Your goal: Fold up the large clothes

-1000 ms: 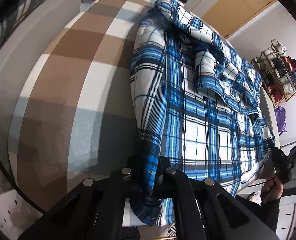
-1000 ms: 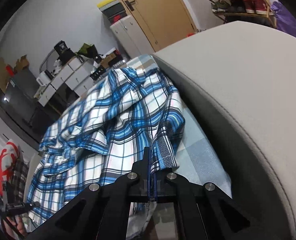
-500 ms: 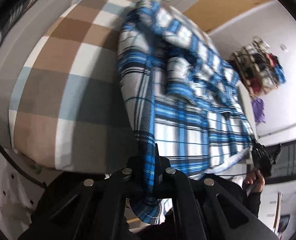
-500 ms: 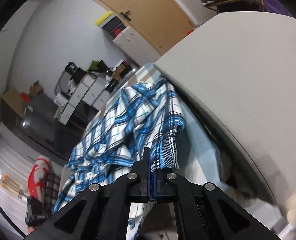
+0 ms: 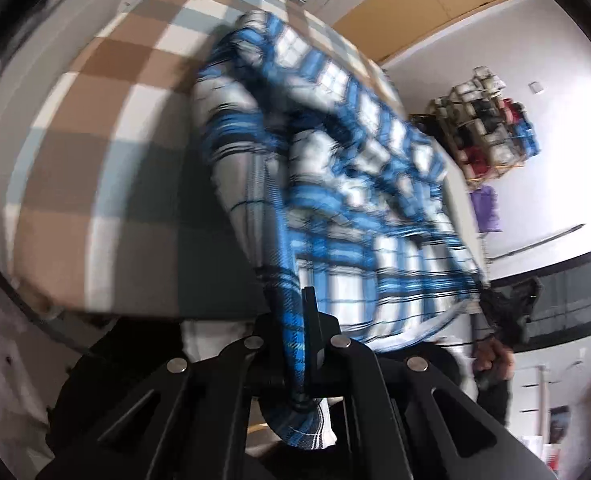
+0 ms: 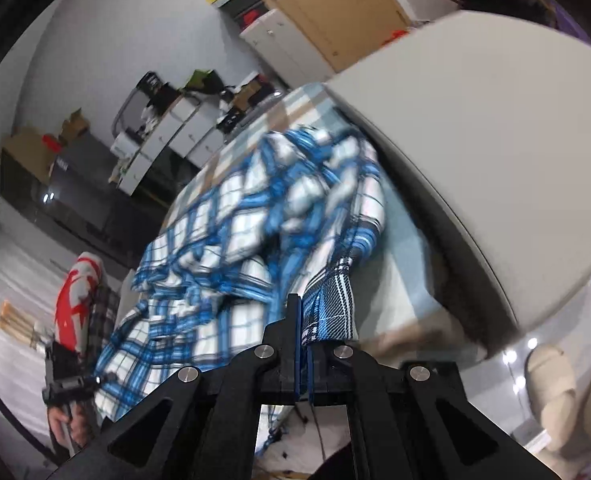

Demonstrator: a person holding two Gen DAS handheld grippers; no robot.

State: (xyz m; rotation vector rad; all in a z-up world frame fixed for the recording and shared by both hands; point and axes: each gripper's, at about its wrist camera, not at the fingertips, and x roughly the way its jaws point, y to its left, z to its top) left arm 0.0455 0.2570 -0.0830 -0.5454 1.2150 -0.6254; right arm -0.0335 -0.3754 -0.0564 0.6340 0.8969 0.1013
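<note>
The left gripper (image 5: pixel 295 344) is clamped on one edge of the blue plaid shirt (image 5: pixel 335 208); the right gripper (image 6: pixel 301 344) is clamped on another edge of it (image 6: pixel 255 232); the shirt stretches between them, its far part crumpled on the checked bed (image 5: pixel 95 128), beside a grey headboard (image 6: pixel 495 140); both views are blurred.
</note>
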